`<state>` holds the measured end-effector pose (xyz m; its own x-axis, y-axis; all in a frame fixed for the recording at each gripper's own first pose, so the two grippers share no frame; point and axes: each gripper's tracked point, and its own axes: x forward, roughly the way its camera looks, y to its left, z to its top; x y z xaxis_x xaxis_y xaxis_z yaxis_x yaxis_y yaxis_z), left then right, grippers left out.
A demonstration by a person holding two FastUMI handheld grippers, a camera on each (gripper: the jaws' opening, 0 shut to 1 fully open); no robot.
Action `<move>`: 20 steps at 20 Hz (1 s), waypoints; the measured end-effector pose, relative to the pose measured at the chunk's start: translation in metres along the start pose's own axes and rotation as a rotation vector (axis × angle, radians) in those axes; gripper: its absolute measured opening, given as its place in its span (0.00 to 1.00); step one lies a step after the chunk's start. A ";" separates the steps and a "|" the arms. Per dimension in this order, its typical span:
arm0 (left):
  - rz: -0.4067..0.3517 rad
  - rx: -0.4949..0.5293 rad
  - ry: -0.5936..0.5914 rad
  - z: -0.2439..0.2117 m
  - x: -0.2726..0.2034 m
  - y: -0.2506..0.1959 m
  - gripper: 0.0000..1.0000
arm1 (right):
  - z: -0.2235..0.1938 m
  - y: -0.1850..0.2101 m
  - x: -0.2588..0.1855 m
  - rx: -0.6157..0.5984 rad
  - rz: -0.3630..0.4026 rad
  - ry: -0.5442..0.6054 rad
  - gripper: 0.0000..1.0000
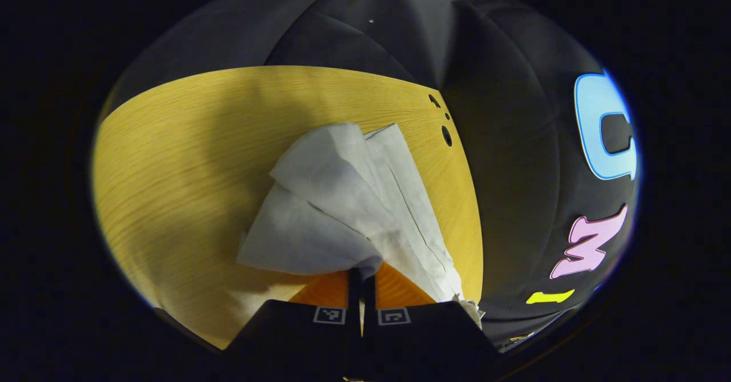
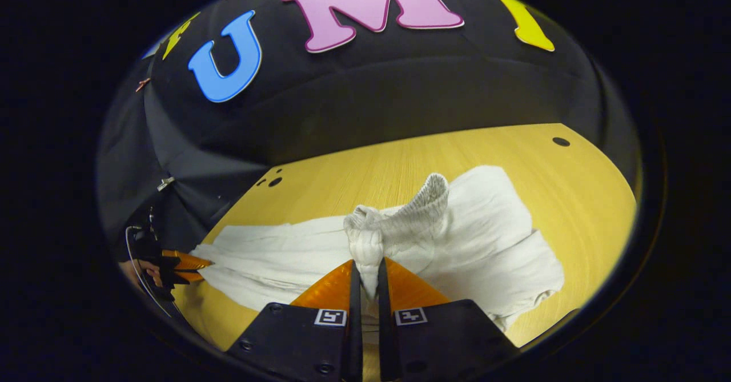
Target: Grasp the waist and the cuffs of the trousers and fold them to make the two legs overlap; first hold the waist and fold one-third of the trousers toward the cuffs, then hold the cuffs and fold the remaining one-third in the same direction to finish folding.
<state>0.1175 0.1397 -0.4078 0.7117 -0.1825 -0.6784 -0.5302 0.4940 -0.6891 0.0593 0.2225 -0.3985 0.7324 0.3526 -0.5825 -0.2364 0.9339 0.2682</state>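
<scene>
Pinching trousers, tongs hide the waistband fold.

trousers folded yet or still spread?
Partly folded. Trousers lie stretched along the table, right gripper pinching the ribbed waist, left gripper the cuffs.

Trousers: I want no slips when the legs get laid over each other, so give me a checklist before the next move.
1. Right gripper pinching the ribbed waist: ok, fabric is bunched between its closed fingers.
2. Left gripper pinching the cuffs: ok, cloth is clamped at its tips.
3. Trousers stretched between the two grippers: ok, the cloth runs to the far gripper.
4. Legs already overlapping neatly: cannot tell, folds hide the edges.
5. Table free of other things beside the cloth: ok.
6. Both layers caught in each grip: cannot tell.
</scene>
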 end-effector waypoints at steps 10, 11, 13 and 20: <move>-0.049 0.018 -0.037 0.006 -0.006 -0.010 0.06 | -0.007 0.048 -0.020 0.080 0.215 0.034 0.85; -0.057 0.016 -0.044 0.008 -0.007 -0.012 0.06 | -0.002 0.049 -0.024 0.083 0.222 0.030 0.89; -0.081 0.005 -0.064 0.011 -0.008 -0.020 0.06 | 0.005 0.044 -0.035 0.075 0.215 0.020 0.90; -0.137 0.019 -0.168 0.026 -0.019 -0.059 0.06 | 0.025 -0.020 -0.086 0.136 0.126 -0.025 0.90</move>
<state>0.1467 0.1362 -0.3478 0.8445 -0.1055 -0.5251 -0.4150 0.4909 -0.7661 0.0170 0.1727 -0.3350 0.7181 0.4634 -0.5192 -0.2404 0.8653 0.4398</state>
